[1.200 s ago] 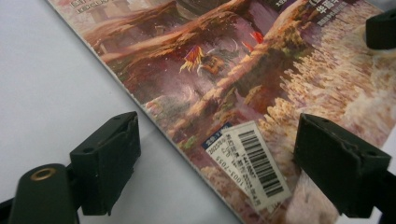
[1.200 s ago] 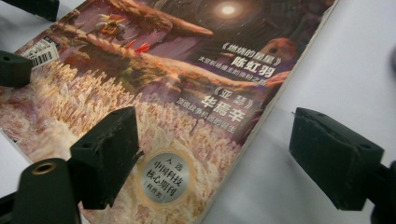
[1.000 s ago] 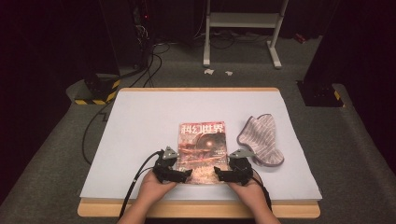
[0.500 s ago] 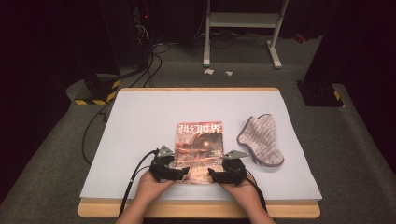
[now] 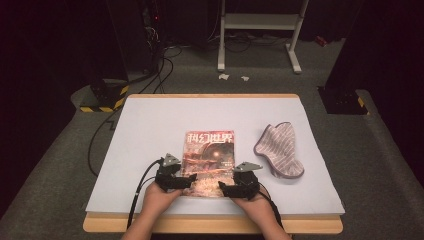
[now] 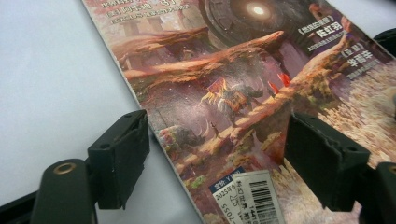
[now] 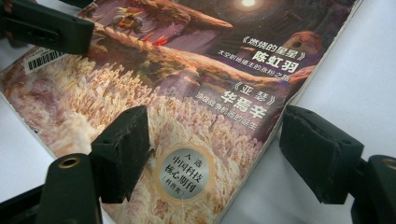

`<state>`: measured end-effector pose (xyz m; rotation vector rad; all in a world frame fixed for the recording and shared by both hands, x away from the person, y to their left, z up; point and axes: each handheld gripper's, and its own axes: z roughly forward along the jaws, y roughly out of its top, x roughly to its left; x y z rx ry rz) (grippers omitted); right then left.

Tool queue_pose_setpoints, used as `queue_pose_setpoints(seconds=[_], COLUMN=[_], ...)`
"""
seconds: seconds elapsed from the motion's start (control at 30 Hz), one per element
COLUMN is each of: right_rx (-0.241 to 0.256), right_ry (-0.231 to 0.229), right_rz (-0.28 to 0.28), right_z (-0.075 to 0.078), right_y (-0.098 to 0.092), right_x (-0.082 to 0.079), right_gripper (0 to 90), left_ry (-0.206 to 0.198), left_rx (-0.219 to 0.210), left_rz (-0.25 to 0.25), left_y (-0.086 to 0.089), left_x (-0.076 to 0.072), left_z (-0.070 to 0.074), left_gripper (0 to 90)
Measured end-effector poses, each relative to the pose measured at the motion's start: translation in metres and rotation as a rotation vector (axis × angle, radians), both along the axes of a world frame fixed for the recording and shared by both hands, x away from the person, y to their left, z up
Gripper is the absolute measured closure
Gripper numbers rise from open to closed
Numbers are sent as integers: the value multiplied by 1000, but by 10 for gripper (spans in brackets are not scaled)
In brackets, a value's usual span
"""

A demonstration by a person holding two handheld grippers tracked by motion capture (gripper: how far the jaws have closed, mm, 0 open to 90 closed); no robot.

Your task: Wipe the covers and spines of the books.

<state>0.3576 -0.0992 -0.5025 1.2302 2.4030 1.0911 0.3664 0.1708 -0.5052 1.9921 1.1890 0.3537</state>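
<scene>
Claws nearer, cloth (image 5: pixel 279 150) beside magazine (image 5: pixel 209 160)

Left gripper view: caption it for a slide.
Open hand-held gripper straddling the spine edge of a magazine on the white table.

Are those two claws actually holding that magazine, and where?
Nothing is held yet. The left claw and right claw are open, each straddling a near corner of the magazine.

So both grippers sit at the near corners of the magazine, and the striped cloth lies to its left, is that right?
Not quite. The striped cloth lies to the right of the magazine, as the high view shows. The rest holds: the left gripper and right gripper sit at the magazine's near corners, jaws open across its edges.
</scene>
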Motion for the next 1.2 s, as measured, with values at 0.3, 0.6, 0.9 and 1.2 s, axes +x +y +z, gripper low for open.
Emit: queue_pose_setpoints(seconds=[0.3,0.6,0.9,1.2], right_rx=[7,-1,-7,-5], right_ry=[0,-14,-23,-27], right_rz=[-9,-19,-26,-33], right_z=[0,-1,-1,-2], right_y=[0,-1,-1,-2], right_x=[-1,-2,-3,-4], right_gripper=[260,260,260,263], left_ry=[10,-15,-99,-95], left_rx=[-35,-128,-181,-280], left_rz=[49,67,52,16], left_y=[1,9,7,8], left_x=[-1,-5,-13,-19], left_z=[1,6,18,21], left_gripper=[281,379,410,419])
